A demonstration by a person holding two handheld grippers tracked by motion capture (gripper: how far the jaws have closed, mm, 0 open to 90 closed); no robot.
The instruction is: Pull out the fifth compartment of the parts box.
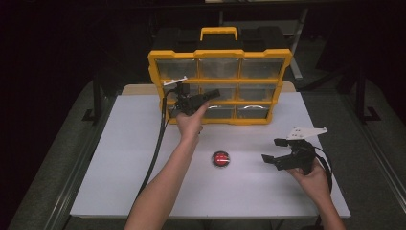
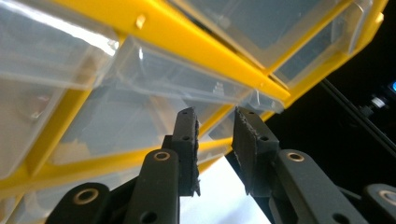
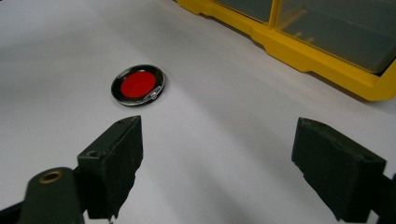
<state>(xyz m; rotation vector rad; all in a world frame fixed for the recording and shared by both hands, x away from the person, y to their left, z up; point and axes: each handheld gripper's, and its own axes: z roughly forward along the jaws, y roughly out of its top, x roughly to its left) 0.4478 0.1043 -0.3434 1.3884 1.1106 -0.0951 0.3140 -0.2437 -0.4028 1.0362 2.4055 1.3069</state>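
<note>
A yellow organizer (image 1: pixel 220 54) with clear plastic drawers stands upright at the back of the white table (image 1: pixel 134 158). My left gripper (image 1: pixel 215 92) is held up against its middle row. In the left gripper view its jaws (image 2: pixel 215 116) stand a narrow gap apart just below a clear drawer's front lip (image 2: pixel 219 91), with nothing between the pads. A small round disc (image 1: pixel 221 158) with a red centre and dark rim lies flat on the table. To the right of the disc hovers my right gripper (image 1: pixel 272 150), wide open and empty (image 3: pixel 217 126), with the disc (image 3: pixel 138 84) ahead of its left jaw.
The organizer's yellow frame (image 3: pixel 299 51) runs along the table's far side and has a yellow carry handle (image 1: pixel 219 32) on top. A black cable (image 1: pixel 155 148) trails from the left gripper down the table's left half. Dark floor surrounds the table.
</note>
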